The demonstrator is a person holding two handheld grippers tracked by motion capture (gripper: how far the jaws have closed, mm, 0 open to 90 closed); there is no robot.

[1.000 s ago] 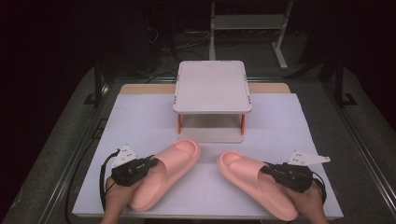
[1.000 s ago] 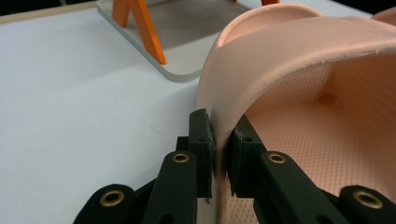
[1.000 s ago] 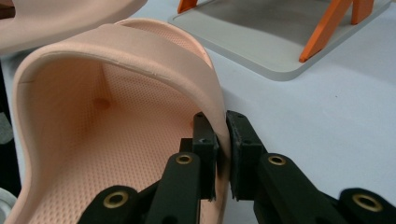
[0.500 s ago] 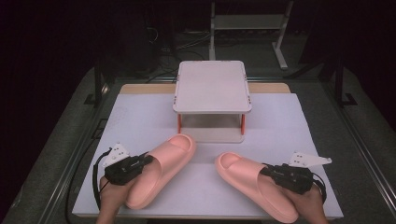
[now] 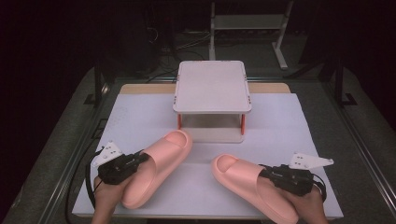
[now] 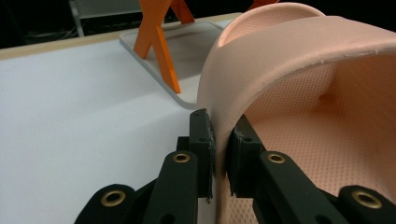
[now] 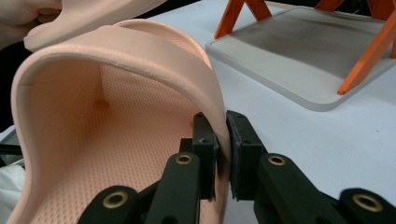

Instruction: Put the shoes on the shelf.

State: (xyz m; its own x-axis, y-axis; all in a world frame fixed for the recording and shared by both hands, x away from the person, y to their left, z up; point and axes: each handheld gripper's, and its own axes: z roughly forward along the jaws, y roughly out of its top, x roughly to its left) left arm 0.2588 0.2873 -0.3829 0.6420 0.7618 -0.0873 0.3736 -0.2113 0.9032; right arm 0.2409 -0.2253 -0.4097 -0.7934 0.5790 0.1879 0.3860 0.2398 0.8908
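The left gripper (image 5: 140,160) pinches the strap edge of the left slipper (image 5: 159,165), whose toe angles toward the small rack (image 5: 212,86) mid-desk. The right gripper (image 5: 267,171) likewise clamps the right slipper (image 5: 243,179), toe pointing up-left; both lie short of the rack.

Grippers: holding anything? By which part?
Yes. The left gripper clamps the left slipper by its strap's side wall; the right gripper clamps the right slipper likewise.
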